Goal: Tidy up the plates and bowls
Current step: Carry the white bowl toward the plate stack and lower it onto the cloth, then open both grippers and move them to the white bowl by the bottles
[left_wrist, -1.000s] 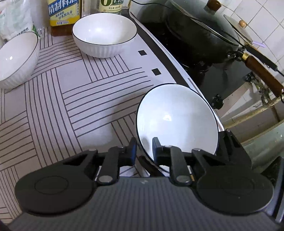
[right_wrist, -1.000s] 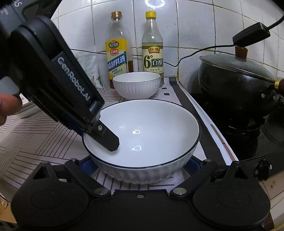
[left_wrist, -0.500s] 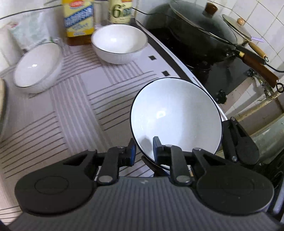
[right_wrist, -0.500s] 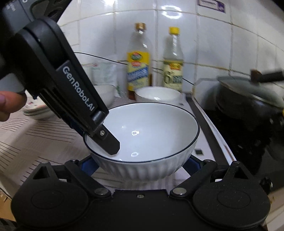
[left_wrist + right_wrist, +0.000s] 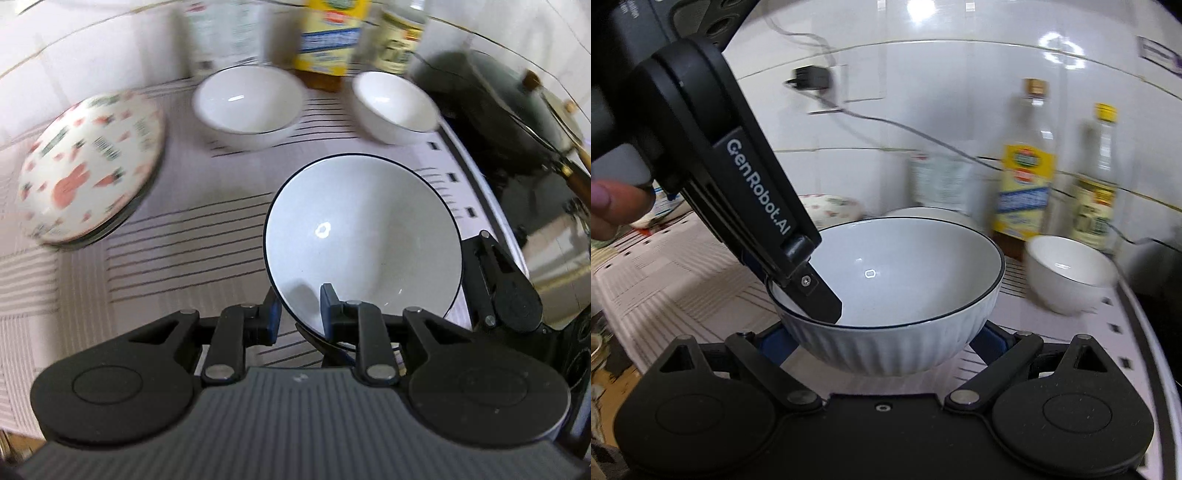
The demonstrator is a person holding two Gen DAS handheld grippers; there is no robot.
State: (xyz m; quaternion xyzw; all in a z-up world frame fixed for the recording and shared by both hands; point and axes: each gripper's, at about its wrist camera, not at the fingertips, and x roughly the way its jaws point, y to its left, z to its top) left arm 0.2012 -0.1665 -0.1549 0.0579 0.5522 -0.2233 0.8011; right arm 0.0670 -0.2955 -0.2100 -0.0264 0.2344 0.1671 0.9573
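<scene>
A white ribbed bowl with a dark rim point(image 5: 364, 236) point(image 5: 897, 295) is held above the counter by both grippers. My left gripper point(image 5: 298, 314) is shut on its near rim, one finger inside and one outside; it shows in the right wrist view point(image 5: 809, 288) at the bowl's left rim. My right gripper point(image 5: 882, 343) grips the bowl's ribbed sides from below, its blue pads against the wall. A second white bowl point(image 5: 247, 105) and a smaller white bowl point(image 5: 393, 105) point(image 5: 1071, 277) stand at the back. A rabbit-patterned plate stack point(image 5: 88, 166) lies at the left.
Two bottles point(image 5: 1027, 166) point(image 5: 1097, 177) stand against the tiled wall behind the bowls. A black wok with glass lid point(image 5: 491, 107) sits on the stove at the right. A striped mat point(image 5: 166, 251) covers the counter. A cable runs along the wall.
Both grippers have carried the bowl to the left and higher. The patterned plate stack has come into view, and the stove has slid to the right edge.
</scene>
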